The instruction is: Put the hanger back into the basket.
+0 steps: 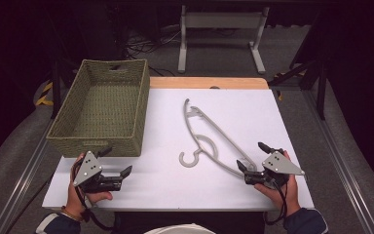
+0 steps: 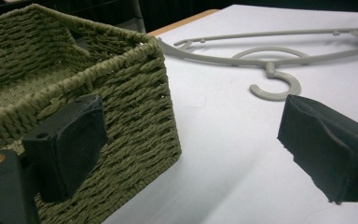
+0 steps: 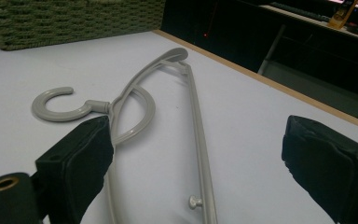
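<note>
A grey plastic hanger (image 1: 189,164) lies flat on the white table, its hook toward the near side and its long bar running diagonally. My right gripper (image 1: 251,155) is open at the hanger's near right end, jaws on either side of the bar (image 3: 198,126); in the right gripper view (image 3: 196,168) nothing is held. At the near left, my left gripper (image 1: 118,160) is open and empty, just in front of the green woven basket (image 1: 97,145). Its camera shows the basket's corner (image 2: 135,107) by the left pad (image 2: 70,144) and the hanger's hook (image 2: 279,91) farther off.
The basket is empty and stands at the table's left side, overhanging its edge. A wooden strip (image 1: 207,83) borders the far edge of the white table (image 1: 253,112). A white metal stand (image 1: 221,22) and cables sit on the floor beyond.
</note>
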The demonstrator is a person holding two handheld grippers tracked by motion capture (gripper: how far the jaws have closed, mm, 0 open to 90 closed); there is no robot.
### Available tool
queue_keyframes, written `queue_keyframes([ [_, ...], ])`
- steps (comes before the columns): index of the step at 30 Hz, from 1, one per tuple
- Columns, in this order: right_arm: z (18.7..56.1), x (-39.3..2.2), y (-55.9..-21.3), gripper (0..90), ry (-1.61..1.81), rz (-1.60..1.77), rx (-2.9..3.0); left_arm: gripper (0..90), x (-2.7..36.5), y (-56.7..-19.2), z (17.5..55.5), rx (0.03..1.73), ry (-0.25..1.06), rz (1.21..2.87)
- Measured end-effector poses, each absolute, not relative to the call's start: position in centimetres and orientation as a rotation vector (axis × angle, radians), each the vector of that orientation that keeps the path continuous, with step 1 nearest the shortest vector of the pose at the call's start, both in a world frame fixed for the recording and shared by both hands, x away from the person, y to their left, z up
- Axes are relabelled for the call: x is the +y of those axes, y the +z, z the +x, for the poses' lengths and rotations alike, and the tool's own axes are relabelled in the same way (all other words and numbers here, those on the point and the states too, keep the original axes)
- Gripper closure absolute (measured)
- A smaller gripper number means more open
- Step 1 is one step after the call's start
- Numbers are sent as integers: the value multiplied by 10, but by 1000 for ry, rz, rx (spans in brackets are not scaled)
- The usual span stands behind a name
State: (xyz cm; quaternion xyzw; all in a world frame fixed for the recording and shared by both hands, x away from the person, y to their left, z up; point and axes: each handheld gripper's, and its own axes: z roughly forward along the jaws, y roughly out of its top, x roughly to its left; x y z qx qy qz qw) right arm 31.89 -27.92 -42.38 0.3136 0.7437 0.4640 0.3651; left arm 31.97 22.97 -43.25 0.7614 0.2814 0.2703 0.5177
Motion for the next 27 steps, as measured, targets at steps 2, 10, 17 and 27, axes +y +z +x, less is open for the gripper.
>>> queue_keyframes([
  [2,319,-279,-424,88,1193,804,1927,76,230,-433,319,665,633,1828],
  [10,321,-271,-425,111,1172,803,1988,54,228,-436,320,638,582,1883],
  [17,327,-258,-418,235,1144,784,2143,54,228,-437,320,644,556,1879],
  [27,355,-223,-422,360,907,772,2472,49,229,-438,321,654,558,1876],
])
